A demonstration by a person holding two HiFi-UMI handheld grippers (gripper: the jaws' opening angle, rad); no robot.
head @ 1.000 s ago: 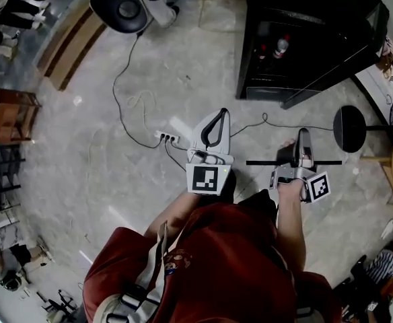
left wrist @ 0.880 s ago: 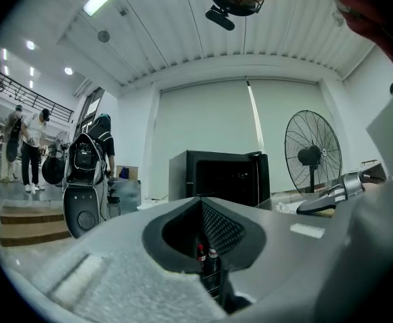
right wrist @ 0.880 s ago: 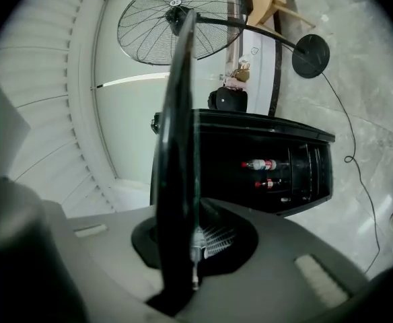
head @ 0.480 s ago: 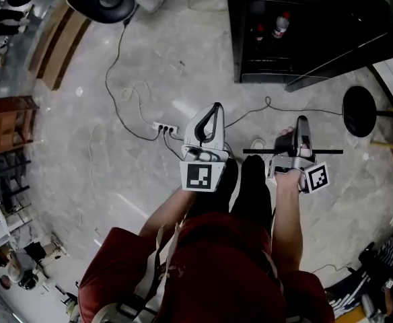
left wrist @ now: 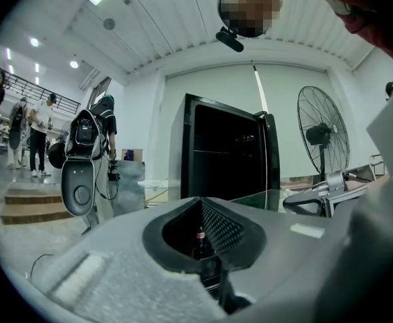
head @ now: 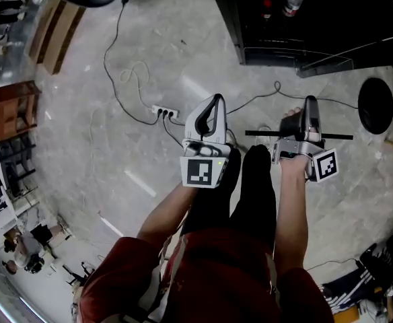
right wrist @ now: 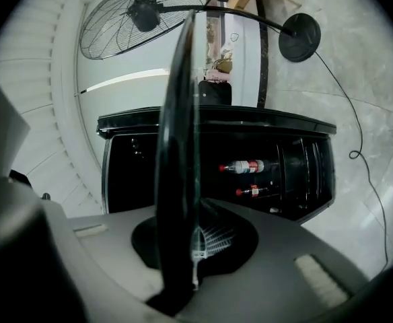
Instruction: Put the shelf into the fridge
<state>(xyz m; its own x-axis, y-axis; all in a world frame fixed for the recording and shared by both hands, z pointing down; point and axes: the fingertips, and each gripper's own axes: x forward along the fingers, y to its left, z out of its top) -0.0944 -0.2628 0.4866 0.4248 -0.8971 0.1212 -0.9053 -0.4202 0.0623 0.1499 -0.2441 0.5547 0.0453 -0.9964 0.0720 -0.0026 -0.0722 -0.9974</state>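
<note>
The right gripper (head: 311, 108) is clamped tight on the shelf (head: 264, 134), a thin pane that shows as a narrow dark line across the jaws, right of centre in the head view (it is edge-on in the right gripper view too, so its full face can't be judged). The left gripper (head: 216, 101), just left of centre, has its jaws together on nothing. The fridge (head: 297, 25) stands open at the upper right, well apart from the shelf, with bottles (head: 292, 2) inside. Likely trouble: a single pinch on one edge could let the pane swivel or slip. Its long ends could clip the open door (head: 324, 64) or the bottles, and the power strip (head: 164, 113) on the floor ahead could catch a foot.
</note>
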